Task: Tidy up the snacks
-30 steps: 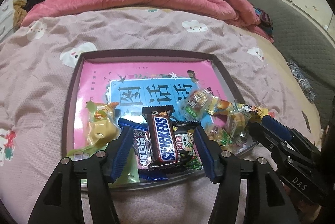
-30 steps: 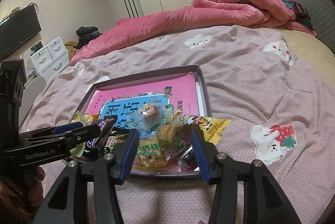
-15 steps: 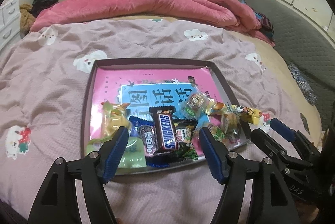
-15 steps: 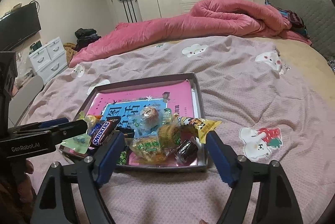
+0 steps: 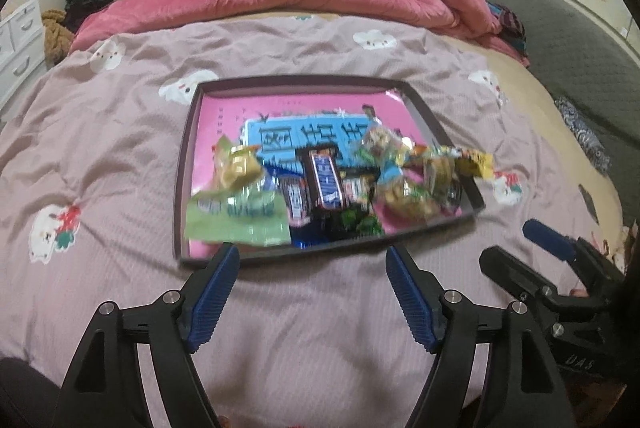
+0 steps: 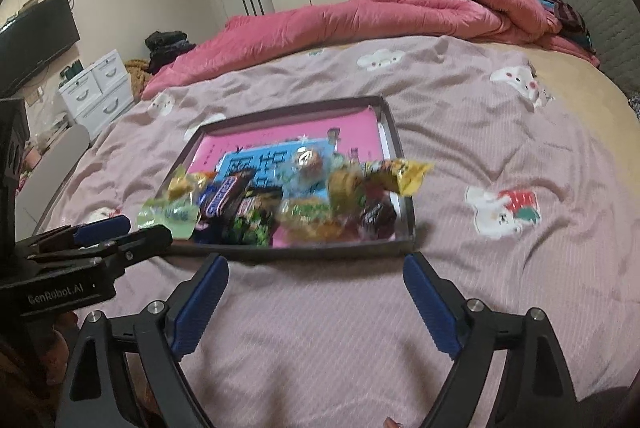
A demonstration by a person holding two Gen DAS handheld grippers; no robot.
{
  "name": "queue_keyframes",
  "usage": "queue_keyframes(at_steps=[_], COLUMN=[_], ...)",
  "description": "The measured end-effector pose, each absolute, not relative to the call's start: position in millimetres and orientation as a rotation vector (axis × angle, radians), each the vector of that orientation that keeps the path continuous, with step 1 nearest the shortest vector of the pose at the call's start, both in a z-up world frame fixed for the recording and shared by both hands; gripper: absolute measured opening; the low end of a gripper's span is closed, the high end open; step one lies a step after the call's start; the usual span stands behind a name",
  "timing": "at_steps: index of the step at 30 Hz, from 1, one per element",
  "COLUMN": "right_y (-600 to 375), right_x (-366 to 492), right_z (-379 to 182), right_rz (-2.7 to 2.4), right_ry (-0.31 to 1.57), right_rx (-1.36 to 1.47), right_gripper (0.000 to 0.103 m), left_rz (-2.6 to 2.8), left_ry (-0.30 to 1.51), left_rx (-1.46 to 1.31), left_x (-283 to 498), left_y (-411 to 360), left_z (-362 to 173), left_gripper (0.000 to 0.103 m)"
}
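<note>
Both grippers hover with jaws wide and empty just short of the dark rectangular tray [image 5: 182, 163], where the blue-wrapped Snickers bar [image 5: 326, 179] points away, nearest the left gripper [image 5: 312, 292], while the right gripper [image 6: 316, 302] faces the tray's right half.

We record the left gripper [image 5: 312, 260] empty, jaws spread, above the bedsheet [image 5: 100, 155]. At twelve o'clock sits the tray [image 5: 182, 187], its Snickers bar [image 5: 326, 179] among heaped snacks [image 5: 408, 183].

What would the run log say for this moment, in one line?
left tool: open, empty | right tool: open, empty | both short of tray | snacks piled at tray's near end, Snickers bar on top
</note>
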State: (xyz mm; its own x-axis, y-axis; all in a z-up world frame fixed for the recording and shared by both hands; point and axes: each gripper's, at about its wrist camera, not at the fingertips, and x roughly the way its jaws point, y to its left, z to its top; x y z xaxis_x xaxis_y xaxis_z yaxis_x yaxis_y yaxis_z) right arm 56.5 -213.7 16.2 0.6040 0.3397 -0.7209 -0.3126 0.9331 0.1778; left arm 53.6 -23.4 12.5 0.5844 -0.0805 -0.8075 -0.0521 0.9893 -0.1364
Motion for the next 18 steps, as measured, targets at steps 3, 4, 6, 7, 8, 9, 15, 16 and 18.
queue_keyframes(at_steps=[3, 4, 6, 7, 8, 9, 15, 16, 18], right_y=[-212, -211, -210, -210, -210, -209, -209, -210, -211], right_x=[49, 48, 43, 43, 40, 39, 33, 32, 31], right_z=[17, 17, 17, 17, 16, 16, 17, 18, 19], right_rz=[0.373, 0.374, 0.370, 0.369, 0.367, 0.366, 0.359, 0.357, 0.352], right_ry=[0.843, 0.844, 0.847, 0.848, 0.851, 0.854, 0.841, 0.835, 0.827], right_rx=[0.023, 0.022, 0.015, 0.015, 0.014, 0.014, 0.011, 0.011, 0.013], right_gripper=[0.089, 0.089, 0.089, 0.089, 0.089, 0.089, 0.090, 0.090, 0.090], left_rz=[-0.013, -0.008, 0.000, 0.004, 0.008, 0.008, 0.005, 0.005, 0.003], left_ry=[0.966, 0.969, 0.970, 0.970, 0.970, 0.969, 0.959, 0.959, 0.958], left_rx=[-0.161, -0.164, -0.165, -0.164, -0.163, -0.165, -0.174, -0.176, -0.180], left_x=[45, 42, 37, 34, 32, 31, 23, 21, 21], left_y=[-24, -24, -23, -23, -24, -24, -23, -22, -22], left_z=[8, 7, 7, 6, 6, 7, 8, 8, 8], left_gripper=[0.077, 0.077, 0.077, 0.077, 0.077, 0.078, 0.079, 0.079, 0.079])
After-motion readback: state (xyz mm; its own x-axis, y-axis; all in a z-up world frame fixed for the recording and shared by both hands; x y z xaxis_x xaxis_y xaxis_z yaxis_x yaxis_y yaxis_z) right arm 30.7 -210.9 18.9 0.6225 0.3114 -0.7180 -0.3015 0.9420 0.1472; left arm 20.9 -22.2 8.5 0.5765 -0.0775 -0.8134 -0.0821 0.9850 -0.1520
